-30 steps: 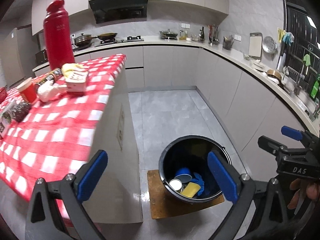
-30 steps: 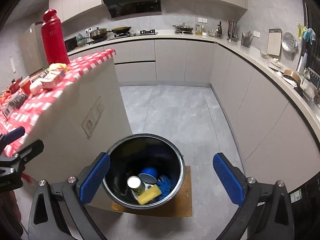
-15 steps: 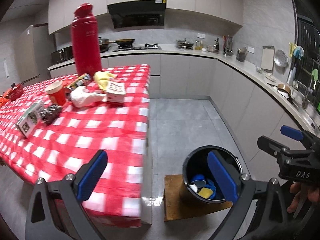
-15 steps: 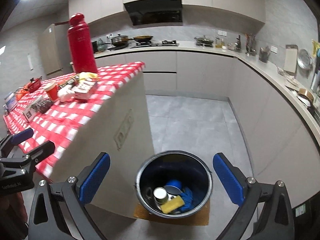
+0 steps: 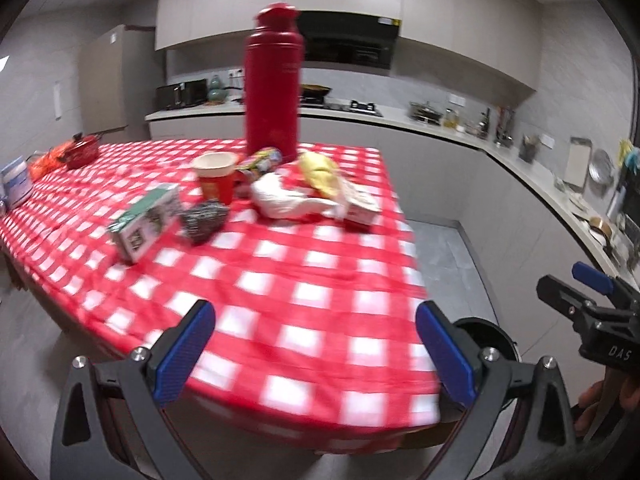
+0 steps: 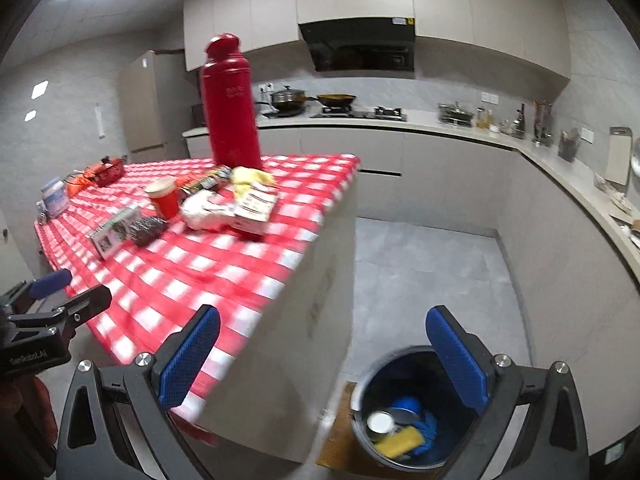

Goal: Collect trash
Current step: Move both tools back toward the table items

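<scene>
Trash lies in a cluster on the red-checked table point(image 5: 304, 280): a green carton point(image 5: 146, 220), a dark crumpled wrapper point(image 5: 204, 220), a red paper cup point(image 5: 216, 178), a white crumpled bag point(image 5: 288, 200), a yellow wrapper point(image 5: 320, 172) and a small box point(image 5: 358, 206). My left gripper point(image 5: 316, 350) hangs open over the table's near edge, well short of them. My right gripper point(image 6: 322, 358) is open beside the table's end, above the black bin point(image 6: 404, 412), which holds a can, a yellow sponge and blue items. The same cluster point(image 6: 208, 208) shows in the right wrist view.
A tall red thermos point(image 5: 272, 84) stands behind the trash. A red pot point(image 5: 82, 150) and a white tub point(image 5: 16, 182) sit at the table's far left. The bin stands on a wooden board point(image 6: 336, 432). Grey counters point(image 6: 560, 168) line the back and right walls.
Both grippers have risen and swung left from over the bin toward the table. The trash cluster now sits central in the left wrist view. Both stayed open.
</scene>
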`<state>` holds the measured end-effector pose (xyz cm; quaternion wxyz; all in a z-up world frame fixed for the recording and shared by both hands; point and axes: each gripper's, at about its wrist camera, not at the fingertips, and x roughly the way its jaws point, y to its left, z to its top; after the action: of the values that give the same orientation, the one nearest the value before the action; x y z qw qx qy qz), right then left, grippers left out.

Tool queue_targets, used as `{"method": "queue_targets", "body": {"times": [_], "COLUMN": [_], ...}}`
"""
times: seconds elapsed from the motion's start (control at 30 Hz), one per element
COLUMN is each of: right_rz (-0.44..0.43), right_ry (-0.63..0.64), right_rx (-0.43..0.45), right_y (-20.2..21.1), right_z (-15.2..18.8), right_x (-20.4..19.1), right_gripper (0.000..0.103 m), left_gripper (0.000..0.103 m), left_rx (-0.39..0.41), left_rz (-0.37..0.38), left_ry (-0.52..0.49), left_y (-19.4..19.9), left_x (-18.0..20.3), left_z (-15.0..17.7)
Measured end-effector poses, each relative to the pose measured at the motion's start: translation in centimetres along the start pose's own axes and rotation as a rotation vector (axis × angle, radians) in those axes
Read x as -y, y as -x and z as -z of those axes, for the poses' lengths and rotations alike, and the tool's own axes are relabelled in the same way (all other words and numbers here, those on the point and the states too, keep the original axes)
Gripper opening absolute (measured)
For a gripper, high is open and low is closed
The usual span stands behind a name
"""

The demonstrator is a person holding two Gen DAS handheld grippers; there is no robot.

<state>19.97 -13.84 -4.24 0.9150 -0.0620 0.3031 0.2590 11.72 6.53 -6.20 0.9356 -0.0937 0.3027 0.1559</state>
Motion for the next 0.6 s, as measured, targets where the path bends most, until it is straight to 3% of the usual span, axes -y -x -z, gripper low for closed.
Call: {"method": "queue_targets", "body": {"times": [0.2, 0.6], "right_rz": [0.004, 0.035], "right_ry": [0.029, 0.024], "right_rx": [-0.054, -0.07], "right_y": [-2.7, -8.3], "right_z": [-1.3, -3.9], "right_x": [-5.5, -14.3], "right_gripper": [0.103, 0.103], "left_gripper": [0.101, 0.097], "left_rx": [0.002, -0.021], "left_rz": [-0.058, -0.071], "left_ry": [0.006, 0.029], "left_y": [-0.6, -5.0], "left_x": [-6.4, -17.9], "left_z": [-0.7, -3.0]}}
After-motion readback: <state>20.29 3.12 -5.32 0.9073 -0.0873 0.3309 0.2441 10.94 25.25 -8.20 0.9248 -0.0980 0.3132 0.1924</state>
